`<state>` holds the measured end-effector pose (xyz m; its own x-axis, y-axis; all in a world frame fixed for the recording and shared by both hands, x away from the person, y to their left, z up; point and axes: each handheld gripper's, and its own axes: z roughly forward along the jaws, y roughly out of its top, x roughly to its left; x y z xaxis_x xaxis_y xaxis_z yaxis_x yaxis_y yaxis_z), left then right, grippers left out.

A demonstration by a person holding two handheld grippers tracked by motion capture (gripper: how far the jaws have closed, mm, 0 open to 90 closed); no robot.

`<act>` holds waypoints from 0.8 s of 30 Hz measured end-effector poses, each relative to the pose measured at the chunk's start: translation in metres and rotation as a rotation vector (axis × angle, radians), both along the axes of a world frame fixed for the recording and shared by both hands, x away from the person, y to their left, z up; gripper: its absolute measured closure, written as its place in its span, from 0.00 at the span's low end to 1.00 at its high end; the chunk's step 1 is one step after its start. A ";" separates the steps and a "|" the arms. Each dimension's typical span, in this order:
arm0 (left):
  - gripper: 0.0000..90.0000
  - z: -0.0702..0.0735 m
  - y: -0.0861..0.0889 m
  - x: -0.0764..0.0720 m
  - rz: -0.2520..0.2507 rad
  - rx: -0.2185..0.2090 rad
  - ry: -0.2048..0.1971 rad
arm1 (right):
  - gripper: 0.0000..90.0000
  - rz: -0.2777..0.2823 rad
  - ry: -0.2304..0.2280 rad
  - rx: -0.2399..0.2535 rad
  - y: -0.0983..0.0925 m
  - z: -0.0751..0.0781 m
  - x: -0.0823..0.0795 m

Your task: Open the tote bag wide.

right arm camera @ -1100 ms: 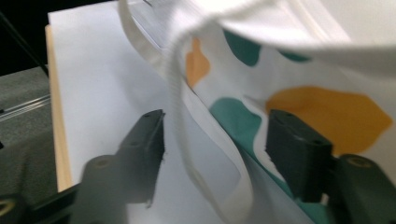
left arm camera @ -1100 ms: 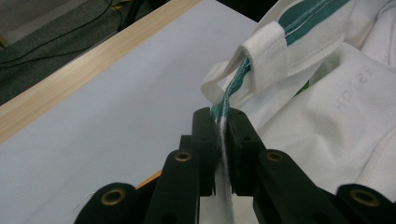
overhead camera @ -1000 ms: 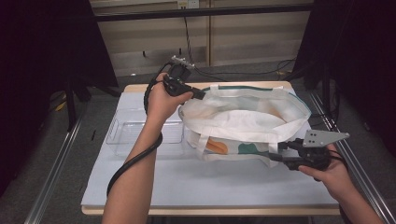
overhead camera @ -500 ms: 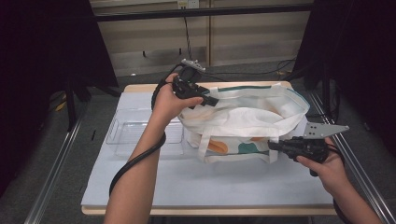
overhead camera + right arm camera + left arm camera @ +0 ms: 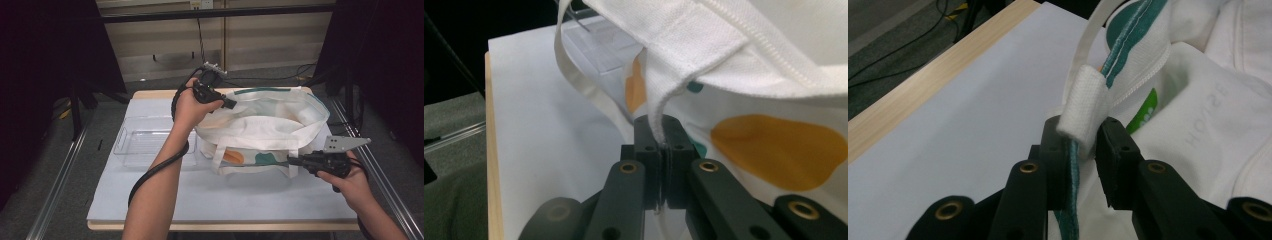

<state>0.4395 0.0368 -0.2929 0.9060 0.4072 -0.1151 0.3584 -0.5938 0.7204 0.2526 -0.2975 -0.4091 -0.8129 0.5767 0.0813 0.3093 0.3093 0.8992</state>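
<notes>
The right gripper point(image 5: 663, 150) has its fingers pressed flat together on a white strap point(image 5: 659, 107) of the cloth bag point(image 5: 265, 127), low at the centre of the right gripper view; in the high view it sits at the lower right point(image 5: 295, 161), at the bag's front corner. The left gripper point(image 5: 1083, 145) has just been closing its fingers, and the bag's green-trimmed rim point(image 5: 1125, 40), with the sewn end of a strap, sits between them. One finger touches the cloth while a narrow gap shows beside the other, so I judge the hold there only partial. In the high view it sits at the upper centre point(image 5: 227, 104), at the bag's far left rim.

The bag lies on the white worktop point(image 5: 165, 197), mouth spread open, right of centre, with a clear plastic tray point(image 5: 135, 145) just beside it at the left.

Risks, as I judge them: the left hold is shallow (little more than the hem), so a pull apart could slip the rim free and let the mouth collapse. The right grip is on a thin strap alone; a lift may only raise the strap, not the bag. Dragging leftward could push the bag into the tray.
</notes>
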 end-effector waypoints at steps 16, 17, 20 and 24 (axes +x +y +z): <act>0.84 -0.003 -0.006 0.013 0.079 0.003 0.001 | 0.97 0.011 0.075 -0.022 -0.005 -0.032 -0.004; 0.84 -0.004 -0.006 0.013 0.086 -0.001 0.003 | 0.97 0.010 0.077 -0.026 -0.005 -0.034 -0.004; 0.85 -0.006 -0.006 0.016 0.083 0.007 0.005 | 0.97 0.004 0.088 -0.027 -0.007 -0.038 -0.003; 0.85 -0.009 -0.007 0.020 0.098 0.009 0.016 | 0.97 -0.003 0.101 -0.023 -0.009 -0.044 -0.002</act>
